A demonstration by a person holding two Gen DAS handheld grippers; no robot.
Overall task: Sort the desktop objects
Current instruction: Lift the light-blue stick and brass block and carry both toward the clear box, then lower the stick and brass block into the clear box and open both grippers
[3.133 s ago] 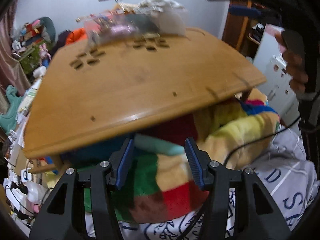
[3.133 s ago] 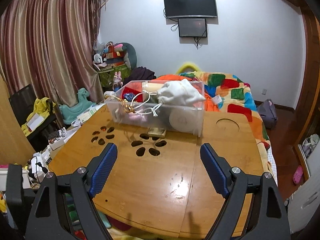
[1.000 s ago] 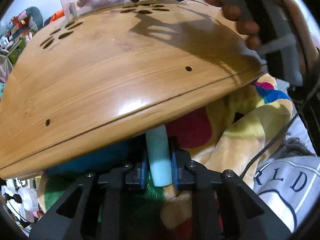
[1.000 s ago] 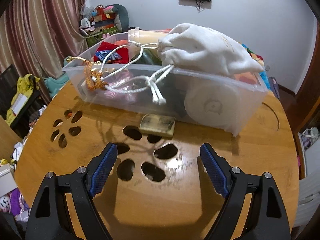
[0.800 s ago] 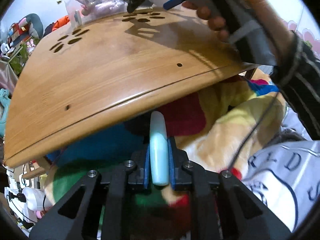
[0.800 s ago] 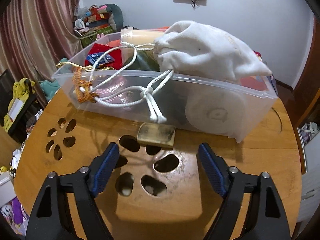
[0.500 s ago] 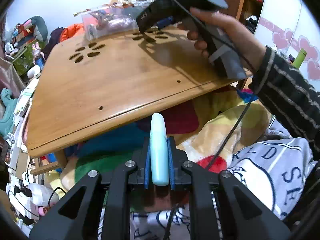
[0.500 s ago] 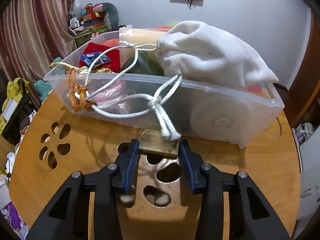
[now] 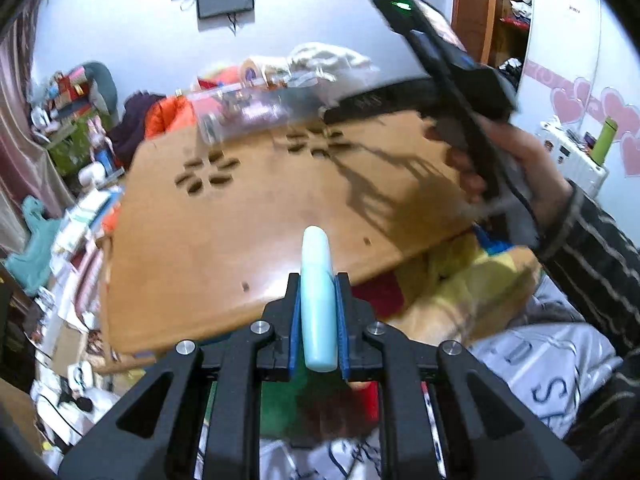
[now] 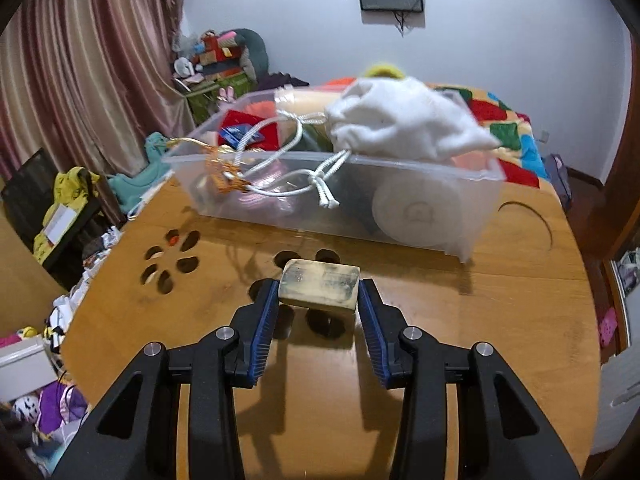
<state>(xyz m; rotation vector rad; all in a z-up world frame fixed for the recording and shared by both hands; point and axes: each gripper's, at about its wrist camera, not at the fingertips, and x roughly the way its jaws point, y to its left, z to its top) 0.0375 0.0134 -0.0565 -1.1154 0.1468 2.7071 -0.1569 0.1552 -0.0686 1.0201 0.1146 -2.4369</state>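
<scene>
Clamping a worn, yellowish rectangular block (image 10: 319,289) by its two short ends, the right gripper (image 10: 319,312) holds it just above the round wooden table with flower-shaped cut-outs (image 10: 500,320), in front of a clear plastic bin (image 10: 476,200) crammed with a white drawstring pouch (image 10: 404,124) and other items. The left gripper (image 9: 319,320) is clenched on a pale blue, rounded plastic tube (image 9: 318,300), which stands upright between the blue pads near the table's front edge, over a multicoloured patchwork blanket (image 9: 472,280).
</scene>
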